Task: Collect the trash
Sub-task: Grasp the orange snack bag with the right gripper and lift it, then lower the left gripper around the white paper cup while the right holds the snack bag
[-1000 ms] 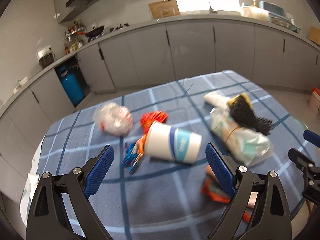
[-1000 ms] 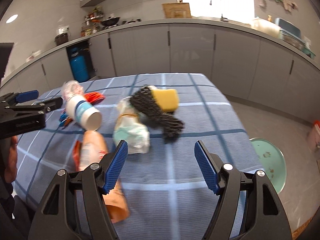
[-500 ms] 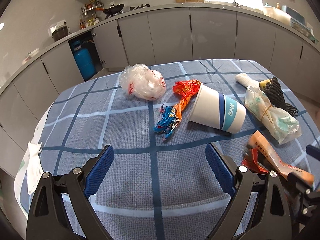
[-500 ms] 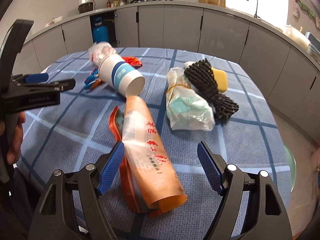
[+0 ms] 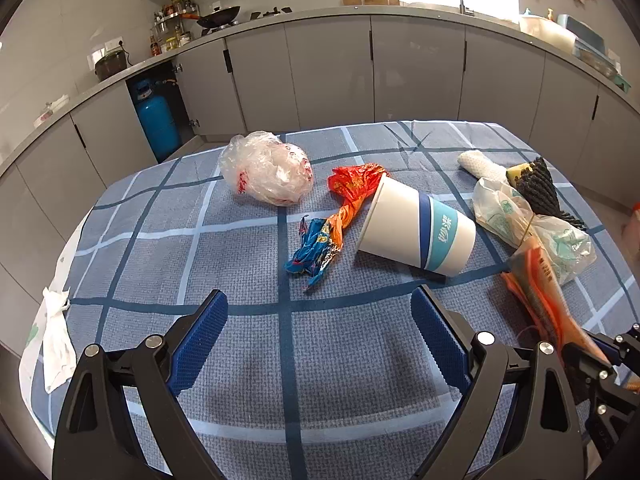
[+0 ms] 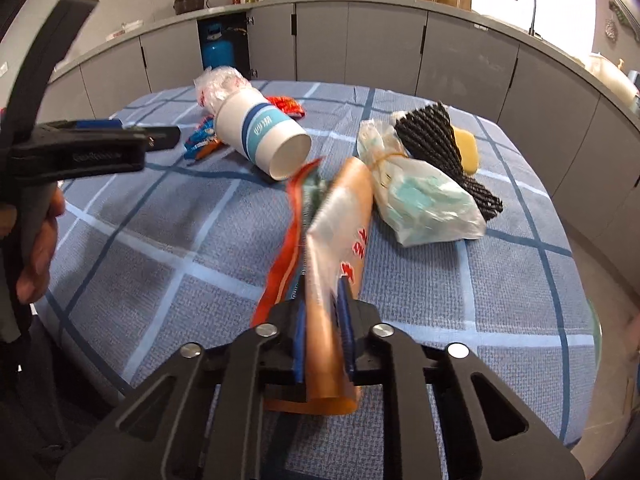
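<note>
My right gripper (image 6: 322, 300) is shut on an orange snack wrapper (image 6: 340, 232), lifting its near end off the blue checked tablecloth (image 6: 160, 216); the wrapper also shows in the left wrist view (image 5: 540, 280). My left gripper (image 5: 318, 312) is open and empty above the cloth, short of a tipped white and blue paper cup (image 5: 416, 228). A crumpled blue and orange wrapper (image 5: 324, 236), a red wrapper (image 5: 356, 180) and a clear plastic bag (image 5: 268, 168) lie beyond it. A tied plastic bag (image 6: 424, 200) and a black net (image 6: 440, 144) lie right of the cup.
A yellow sponge (image 6: 466, 148) sits behind the net and a white roll (image 5: 478, 164) lies at the far right. A white bag (image 5: 56, 340) hangs over the table's left edge. Grey kitchen cabinets (image 5: 400, 72) and a blue gas cylinder (image 5: 154, 120) stand behind.
My right gripper has moved onto the orange wrapper, closed on it and raised its near end. My left gripper has stayed open and moved only slightly.
</note>
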A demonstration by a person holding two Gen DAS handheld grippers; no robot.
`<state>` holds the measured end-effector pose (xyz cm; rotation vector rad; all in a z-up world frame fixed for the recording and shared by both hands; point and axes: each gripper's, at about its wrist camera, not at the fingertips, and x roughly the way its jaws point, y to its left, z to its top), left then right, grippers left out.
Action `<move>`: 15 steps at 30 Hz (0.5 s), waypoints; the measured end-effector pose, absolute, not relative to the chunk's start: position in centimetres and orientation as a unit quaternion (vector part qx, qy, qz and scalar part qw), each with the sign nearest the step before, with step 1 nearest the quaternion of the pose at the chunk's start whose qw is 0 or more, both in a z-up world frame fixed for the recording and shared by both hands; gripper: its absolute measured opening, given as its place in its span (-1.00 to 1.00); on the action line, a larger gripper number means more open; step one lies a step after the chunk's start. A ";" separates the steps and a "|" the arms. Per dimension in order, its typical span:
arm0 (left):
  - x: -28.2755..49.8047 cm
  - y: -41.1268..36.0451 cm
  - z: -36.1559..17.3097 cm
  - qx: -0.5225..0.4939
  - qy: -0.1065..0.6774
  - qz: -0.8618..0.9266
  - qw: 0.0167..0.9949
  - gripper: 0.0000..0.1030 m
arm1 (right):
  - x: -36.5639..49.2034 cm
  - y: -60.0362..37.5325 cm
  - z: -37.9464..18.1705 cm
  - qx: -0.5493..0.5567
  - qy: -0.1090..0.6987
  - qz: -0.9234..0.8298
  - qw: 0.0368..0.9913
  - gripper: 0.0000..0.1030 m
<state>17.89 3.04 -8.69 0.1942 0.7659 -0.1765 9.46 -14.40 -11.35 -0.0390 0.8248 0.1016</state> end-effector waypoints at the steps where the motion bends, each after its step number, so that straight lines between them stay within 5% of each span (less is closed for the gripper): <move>1: 17.9 3.0 -8.6 0.093 0.372 -0.086 0.919 0.77 | 9.4 -14.4 -11.0 -0.016 0.394 0.051 0.918 -0.74; 15: 20.1 -2.5 -7.2 0.101 0.358 -0.115 0.921 0.91 | 8.2 -18.2 -7.0 0.017 0.316 0.015 0.949 -0.75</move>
